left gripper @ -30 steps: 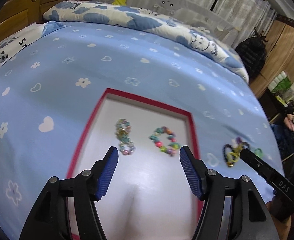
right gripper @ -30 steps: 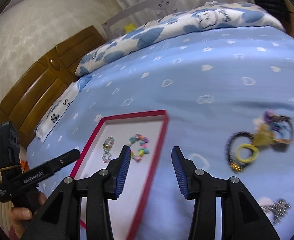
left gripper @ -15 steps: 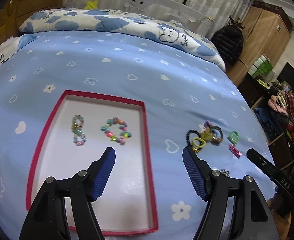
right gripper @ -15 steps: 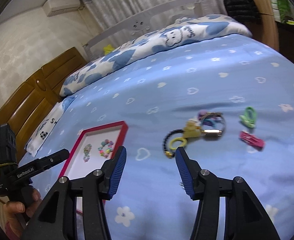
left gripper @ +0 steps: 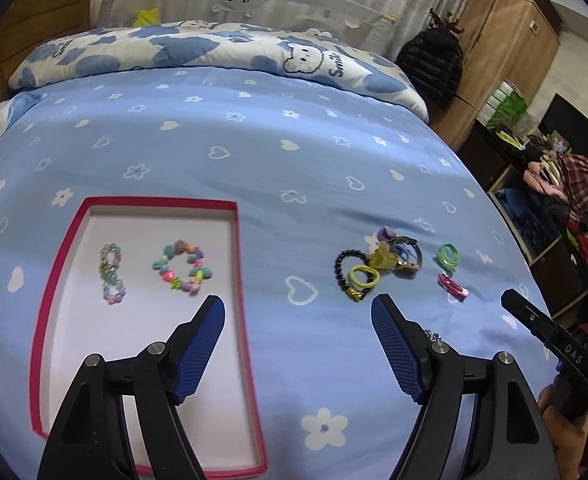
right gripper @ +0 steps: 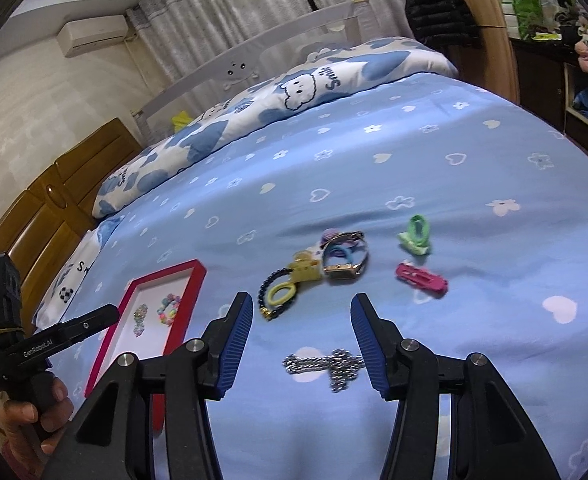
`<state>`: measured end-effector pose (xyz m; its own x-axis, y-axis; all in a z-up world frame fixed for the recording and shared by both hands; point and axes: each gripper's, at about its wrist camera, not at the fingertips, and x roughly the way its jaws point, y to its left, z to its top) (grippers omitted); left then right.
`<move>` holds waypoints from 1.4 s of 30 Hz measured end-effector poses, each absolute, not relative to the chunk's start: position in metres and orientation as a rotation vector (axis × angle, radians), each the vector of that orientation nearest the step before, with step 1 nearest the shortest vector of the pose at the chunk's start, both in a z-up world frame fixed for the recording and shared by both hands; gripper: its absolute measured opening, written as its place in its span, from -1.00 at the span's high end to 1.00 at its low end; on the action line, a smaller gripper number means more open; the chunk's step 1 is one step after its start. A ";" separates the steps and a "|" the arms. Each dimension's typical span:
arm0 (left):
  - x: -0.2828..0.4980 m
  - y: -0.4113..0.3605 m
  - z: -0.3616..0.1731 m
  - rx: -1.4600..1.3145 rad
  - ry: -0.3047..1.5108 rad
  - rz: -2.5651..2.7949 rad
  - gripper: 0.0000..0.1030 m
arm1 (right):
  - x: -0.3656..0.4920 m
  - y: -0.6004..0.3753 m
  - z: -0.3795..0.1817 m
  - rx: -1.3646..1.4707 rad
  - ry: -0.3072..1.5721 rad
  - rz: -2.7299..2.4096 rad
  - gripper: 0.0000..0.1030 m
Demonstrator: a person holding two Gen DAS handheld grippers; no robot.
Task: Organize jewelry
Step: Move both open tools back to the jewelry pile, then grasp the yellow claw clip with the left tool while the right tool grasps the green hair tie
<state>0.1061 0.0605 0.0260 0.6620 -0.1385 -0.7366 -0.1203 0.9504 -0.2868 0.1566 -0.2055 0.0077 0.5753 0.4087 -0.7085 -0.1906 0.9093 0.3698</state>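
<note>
Cataloguing: jewellery and hair pieces laid out on a blue bedspread point(left gripper: 254, 168) printed with white hearts and flowers.
Tray: shallow box with a pink-red rim point(left gripper: 250, 344) and a white floor, lying flat on the bedspread at the left.
Tray contents: a pastel chain bracelet point(left gripper: 111, 274) pinched into a figure of eight, and beside it a bead bracelet point(left gripper: 183, 266) of chunky multicoloured beads in a ring; the two lie apart.
Loose heap: well to the right of the tray, a black bead bracelet point(right gripper: 272, 292) with a gold clasp, a yellow hair tie point(right gripper: 281, 294) lying inside its loop, a yellow claw clip point(right gripper: 304, 268), and a watch point(right gripper: 344, 266) with a gold square case, all touching or overlapping.
Outliers: a green hair tie point(right gripper: 416, 234) and a pink snap clip point(right gripper: 421, 279), right of the heap.
Silver chain point(right gripper: 326, 364): bunched on the bedspread, nearest the right tool.
Left gripper point(left gripper: 298, 316): jaws spread and just widened further, nothing between them, above the tray's right rim.
Right gripper point(right gripper: 301, 318): jaws parted, empty, above the silver chain without touching it.
</note>
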 end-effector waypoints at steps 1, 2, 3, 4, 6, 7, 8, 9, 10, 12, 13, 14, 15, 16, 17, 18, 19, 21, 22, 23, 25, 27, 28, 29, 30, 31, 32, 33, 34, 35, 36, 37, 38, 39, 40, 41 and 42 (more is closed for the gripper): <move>0.109 0.056 0.026 -0.315 0.851 -0.018 -0.47 | 0.157 -0.208 0.008 0.262 0.889 0.349 -0.03; 0.110 0.053 0.026 -0.309 0.850 -0.023 -0.47 | 0.157 -0.210 0.008 0.258 0.886 0.344 -0.03; 0.113 0.050 0.026 -0.300 0.850 -0.030 -0.47 | 0.158 -0.212 0.008 0.254 0.883 0.338 -0.03; 0.118 0.045 0.025 -0.286 0.850 -0.038 -0.47 | 0.159 -0.215 0.007 0.256 0.884 0.334 -0.03; 0.125 0.037 0.023 -0.269 0.853 -0.048 -0.47 | 0.162 -0.220 0.004 0.260 0.887 0.325 -0.03; 0.127 0.035 0.022 -0.264 0.856 -0.052 -0.47 | 0.164 -0.222 0.002 0.260 0.888 0.320 -0.03; 0.132 0.031 0.019 -0.258 0.863 -0.061 -0.47 | 0.166 -0.225 0.000 0.260 0.892 0.315 -0.03; 0.136 0.028 0.017 -0.254 0.869 -0.067 -0.47 | 0.168 -0.226 -0.002 0.260 0.895 0.313 -0.03; 0.142 0.025 0.014 -0.249 0.876 -0.071 -0.47 | 0.169 -0.229 -0.004 0.260 0.899 0.310 -0.03; 0.151 0.020 0.010 -0.244 0.887 -0.084 -0.47 | 0.173 -0.232 -0.008 0.255 0.906 0.305 -0.03; 0.158 0.017 0.006 -0.240 0.891 -0.092 -0.47 | 0.175 -0.234 -0.010 0.252 0.910 0.302 -0.03; 0.164 0.014 0.004 -0.236 0.893 -0.097 -0.47 | 0.177 -0.236 -0.012 0.250 0.913 0.299 -0.03; 0.170 0.011 0.001 -0.231 0.898 -0.107 -0.47 | 0.180 -0.238 -0.014 0.250 0.917 0.296 -0.03; 0.177 0.009 -0.002 -0.229 0.904 -0.116 -0.47 | 0.182 -0.240 -0.016 0.250 0.920 0.293 -0.03; 0.181 0.007 -0.004 -0.226 0.909 -0.122 -0.47 | 0.186 -0.242 -0.018 0.248 0.926 0.288 -0.03; 0.189 0.003 -0.008 -0.218 0.919 -0.129 -0.47 | 0.188 -0.244 -0.020 0.247 0.929 0.285 -0.03; 0.198 -0.001 -0.011 -0.208 0.927 -0.135 -0.47 | 0.191 -0.245 -0.023 0.246 0.933 0.280 -0.03; 0.208 -0.005 -0.017 -0.193 0.933 -0.151 -0.47 | 0.198 -0.248 -0.029 0.237 0.948 0.274 -0.03; 0.217 -0.009 -0.021 -0.177 0.941 -0.158 -0.47 | 0.201 -0.249 -0.032 0.230 0.957 0.273 -0.03; 0.222 -0.012 -0.025 -0.169 0.947 -0.165 -0.47 | 0.205 -0.250 -0.036 0.221 0.966 0.271 -0.03; 0.236 -0.019 -0.034 -0.151 0.959 -0.180 -0.47 | 0.210 -0.252 -0.041 0.205 0.977 0.272 -0.03; 0.247 -0.023 -0.041 -0.144 0.972 -0.184 -0.47 | 0.217 -0.253 -0.047 0.198 0.989 0.274 -0.03; 0.254 -0.025 -0.045 -0.144 0.977 -0.187 -0.47 | 0.220 -0.254 -0.049 0.200 0.993 0.275 -0.03; 0.262 -0.027 -0.050 -0.142 0.984 -0.190 -0.47 | 0.225 -0.255 -0.050 0.199 0.997 0.278 -0.03; 0.267 -0.029 -0.053 -0.140 0.989 -0.192 -0.47 | 0.229 -0.255 -0.051 0.197 0.994 0.278 -0.03; 0.276 -0.031 -0.057 -0.135 0.993 -0.194 -0.47 | 0.234 -0.255 -0.052 0.191 0.991 0.276 -0.03; 0.280 -0.033 -0.060 -0.131 0.994 -0.196 -0.46 | 0.239 -0.255 -0.053 0.190 0.991 0.276 -0.03; 0.285 -0.036 -0.063 -0.127 0.996 -0.199 -0.45 | 0.244 -0.255 -0.054 0.191 0.993 0.276 -0.03; 0.291 -0.039 -0.067 -0.122 0.999 -0.202 -0.45 | 0.249 -0.253 -0.055 0.193 0.994 0.277 -0.03; 0.295 -0.041 -0.070 -0.120 1.002 -0.202 -0.45 | 0.254 -0.253 -0.057 0.193 0.995 0.276 -0.03; 0.299 -0.043 -0.072 -0.119 1.005 -0.203 -0.45 | 0.257 -0.251 -0.059 0.189 0.997 0.275 -0.03; 0.304 -0.045 -0.076 -0.116 1.010 -0.207 -0.44 | 0.262 -0.250 -0.062 0.187 1.001 0.271 -0.02; 0.307 -0.046 -0.079 -0.116 1.013 -0.210 -0.44 | 0.265 -0.250 -0.064 0.189 1.006 0.269 -0.02; 0.310 -0.048 -0.082 -0.115 1.017 -0.212 -0.42 | 0.269 -0.249 -0.067 0.194 1.011 0.269 -0.02; 0.313 -0.049 -0.085 -0.117 1.021 -0.216 -0.35 | 0.272 -0.249 -0.069 0.194 1.016 0.268 -0.01; 0.316 -0.050 -0.088 -0.120 1.026 -0.222 -0.30 | 0.274 -0.248 -0.072 0.193 1.021 0.264 -0.01; 0.318 -0.051 -0.090 -0.123 1.031 -0.229 -0.17 | 0.277 -0.247 -0.075 0.196 1.027 0.262 -0.01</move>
<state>0.3182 -0.0511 -0.0902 0.4925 -0.2462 -0.8348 0.1309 0.9692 -0.2086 0.2768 -0.2474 -0.0754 0.4903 0.3056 -0.8162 -0.1233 0.9514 0.2822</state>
